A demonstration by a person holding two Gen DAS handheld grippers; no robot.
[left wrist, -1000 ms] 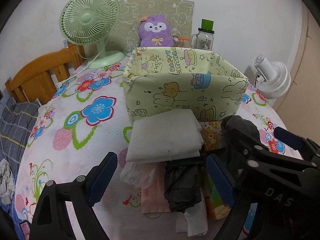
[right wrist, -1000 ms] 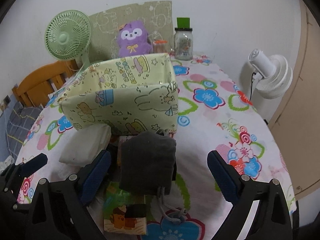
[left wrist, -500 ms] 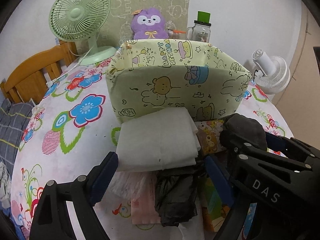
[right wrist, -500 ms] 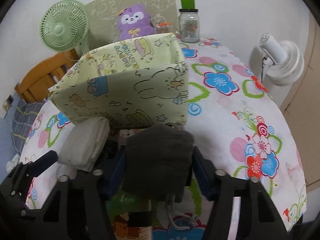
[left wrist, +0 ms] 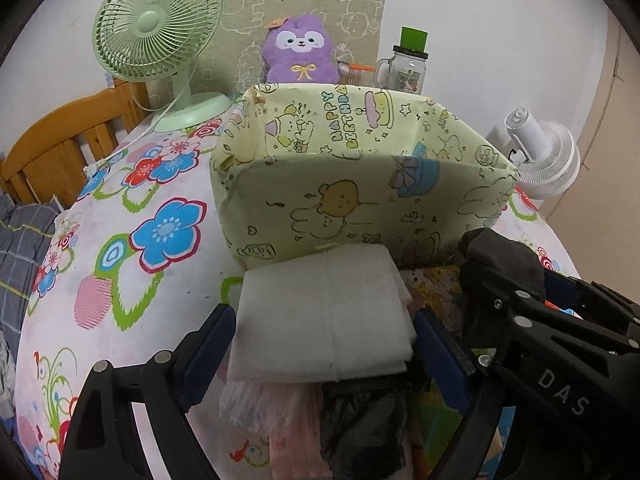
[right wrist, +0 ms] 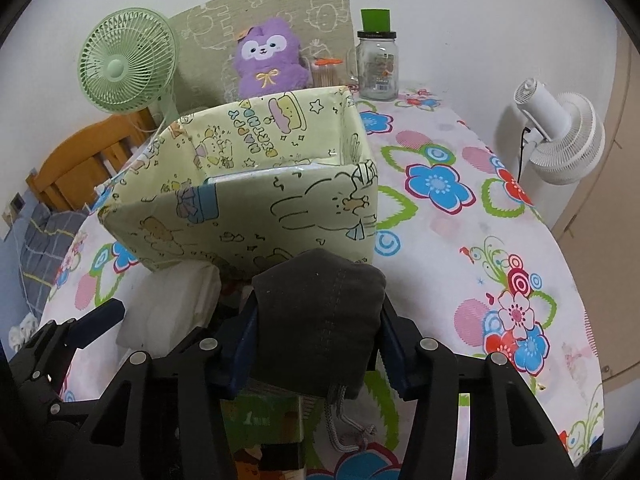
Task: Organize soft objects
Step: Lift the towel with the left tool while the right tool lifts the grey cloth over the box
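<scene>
Gripping: the right gripper (right wrist: 316, 348) is clenched on a dark grey drawstring fabric pouch (right wrist: 320, 312); its jaws have just been closing, and both blue pads now press the pouch's sides.
Pouch place: the dark grey pouch sits just in front of the pale yellow-green cartoon-printed fabric box (right wrist: 256, 208), its cord dangling below over a green printed packet (right wrist: 264, 412).
Left gripper: the left gripper (left wrist: 324, 344) is spread wide, one blue pad on either side of a folded white cloth pad (left wrist: 324, 320); whether the pads actually touch it I cannot tell.
White pad place: it lies against the front wall of the box, on top of a crumpled pink plastic bag (left wrist: 280, 412) and a black plastic bag (left wrist: 360, 420).
Box: open-topped, standing on the flower-patterned tablecloth (left wrist: 120, 240).
Behind the box: a pale green desk fan (left wrist: 160, 36), a purple plush toy (left wrist: 300, 52) and a glass jar with a green lid (right wrist: 376, 60).
Off the table's right: a white fan (right wrist: 560, 136).
Left edge: a wooden chair back (left wrist: 60, 140).
</scene>
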